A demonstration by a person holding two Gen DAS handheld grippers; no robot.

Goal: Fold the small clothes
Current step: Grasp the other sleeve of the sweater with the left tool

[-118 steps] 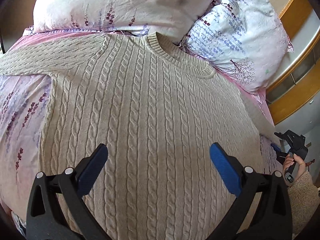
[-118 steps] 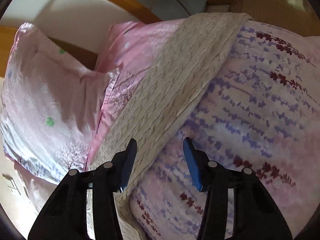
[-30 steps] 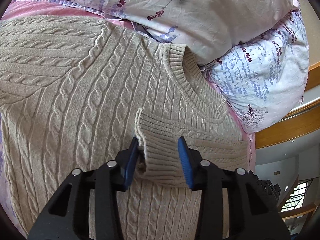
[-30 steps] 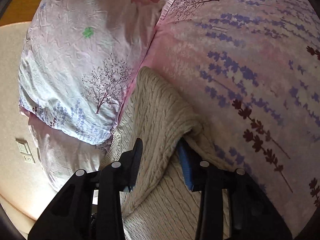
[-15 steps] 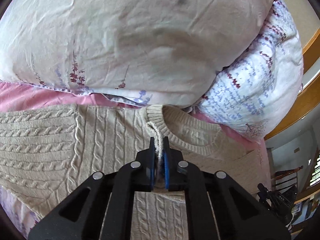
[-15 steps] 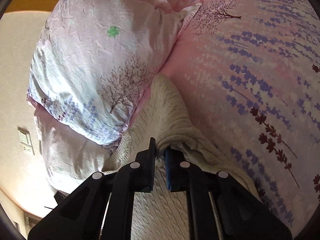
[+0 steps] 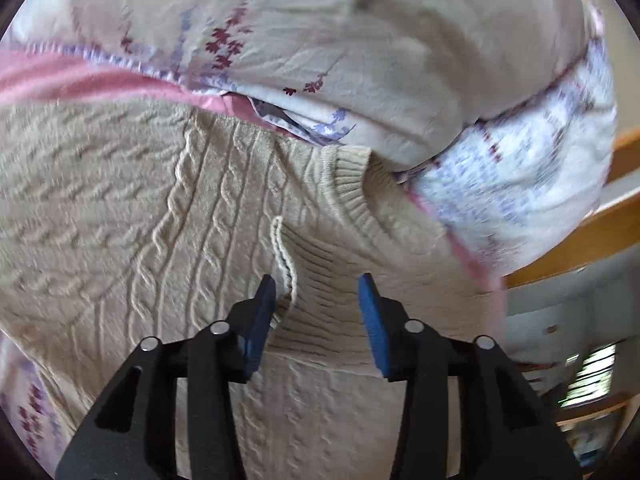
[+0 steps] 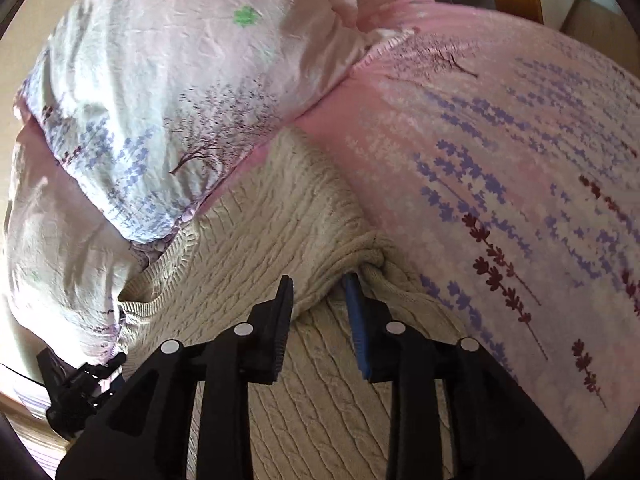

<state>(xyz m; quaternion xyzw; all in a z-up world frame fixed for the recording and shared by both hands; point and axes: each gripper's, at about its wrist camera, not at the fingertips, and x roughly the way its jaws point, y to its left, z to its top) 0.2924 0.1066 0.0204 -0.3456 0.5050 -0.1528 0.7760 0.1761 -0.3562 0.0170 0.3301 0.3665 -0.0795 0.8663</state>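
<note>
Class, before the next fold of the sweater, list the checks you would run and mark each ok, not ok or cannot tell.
1. Left gripper released: ok, jaws apart over the cuff.
2. Right gripper released: ok, jaws apart around the sleeve fold.
3. Sleeve lies across the sweater chest: ok.
4. Collar clear of the pillows: not ok, it touches them.
5. Other sleeve folded: cannot tell.

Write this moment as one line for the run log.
stage: sleeve folded over sweater | left gripper: open, at sleeve cuff | right gripper: open, at sleeve fold | surface: bedspread
</note>
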